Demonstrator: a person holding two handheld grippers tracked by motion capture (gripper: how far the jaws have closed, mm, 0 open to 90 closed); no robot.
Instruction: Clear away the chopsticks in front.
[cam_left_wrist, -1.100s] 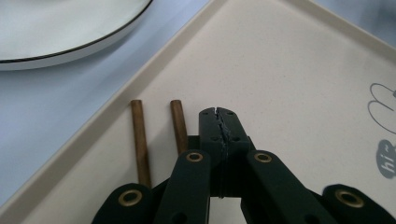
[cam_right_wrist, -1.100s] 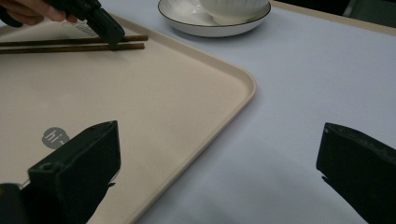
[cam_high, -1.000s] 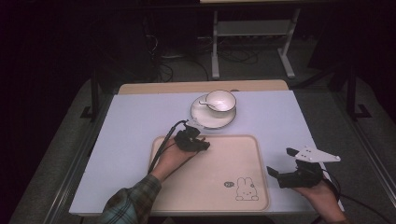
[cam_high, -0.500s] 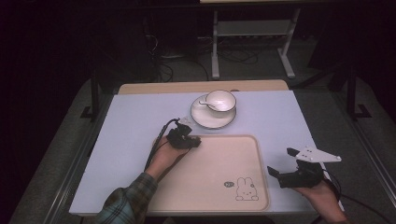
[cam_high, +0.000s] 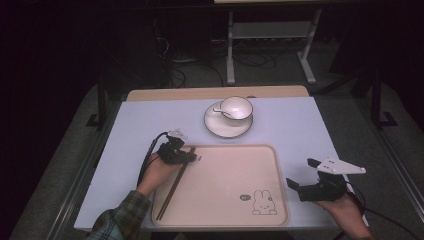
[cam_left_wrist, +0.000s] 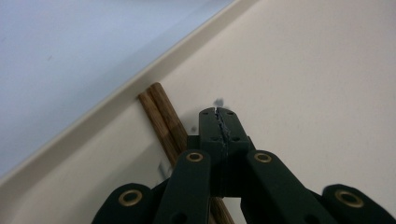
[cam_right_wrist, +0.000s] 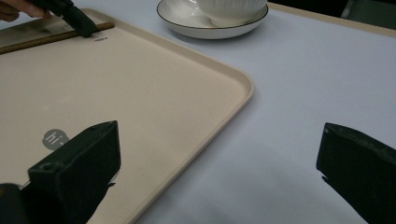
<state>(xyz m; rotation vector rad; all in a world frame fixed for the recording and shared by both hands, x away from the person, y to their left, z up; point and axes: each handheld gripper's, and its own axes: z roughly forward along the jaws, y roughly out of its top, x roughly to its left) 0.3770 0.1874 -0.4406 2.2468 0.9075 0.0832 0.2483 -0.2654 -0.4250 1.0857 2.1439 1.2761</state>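
Left gripper closed empty beside chopsticks at tray edge; nudge could scatter them. Right gripper wide open.

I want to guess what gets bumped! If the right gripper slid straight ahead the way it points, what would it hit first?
Probably the tray. The right gripper, jaws wide open, points across the table toward the tray's near edge, which lies just ahead of it. The cup and saucer sit farther off; depth is hard to judge.

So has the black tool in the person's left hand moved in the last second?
Yes. The left tool has slid away from the white saucer, toward the beige tray's left edge, beside the brown wooden chopsticks.
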